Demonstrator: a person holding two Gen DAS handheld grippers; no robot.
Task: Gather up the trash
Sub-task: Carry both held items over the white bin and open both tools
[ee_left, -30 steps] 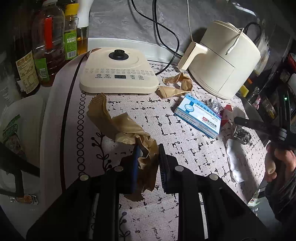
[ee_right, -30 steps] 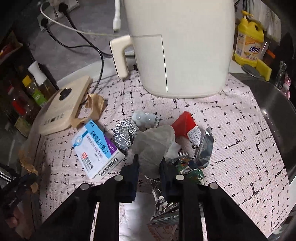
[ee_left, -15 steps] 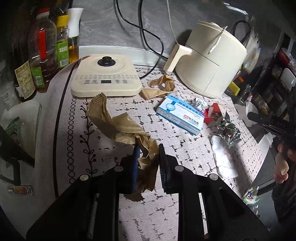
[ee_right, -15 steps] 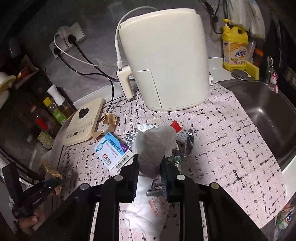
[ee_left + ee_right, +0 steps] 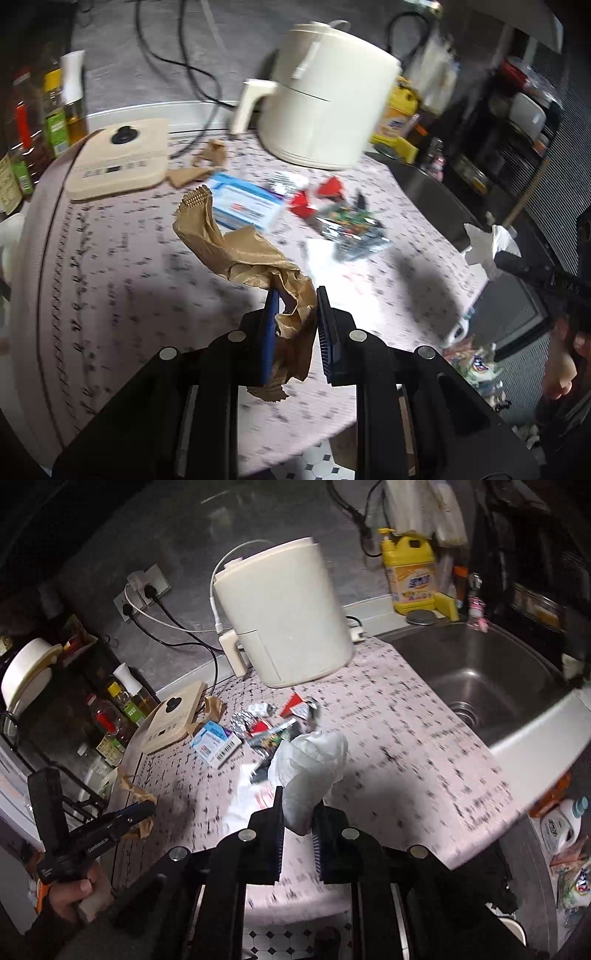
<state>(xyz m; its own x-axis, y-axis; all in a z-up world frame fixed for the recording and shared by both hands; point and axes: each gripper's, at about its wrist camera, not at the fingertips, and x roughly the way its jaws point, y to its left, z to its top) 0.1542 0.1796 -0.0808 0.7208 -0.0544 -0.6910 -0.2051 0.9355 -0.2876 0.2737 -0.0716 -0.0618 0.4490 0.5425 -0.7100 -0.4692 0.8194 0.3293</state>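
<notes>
Two grips: left gripper [image 5: 294, 325] pinching crumpled brown paper [image 5: 243, 254], right gripper [image 5: 297, 825] just tightening on white tissue wad [image 5: 310, 764], lifted for binning.

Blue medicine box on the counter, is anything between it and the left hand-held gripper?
Yes. The crumpled brown paper clamped in the left hand-held gripper rises in front of the blue medicine box and overlaps its near edge in the left wrist view.
</notes>
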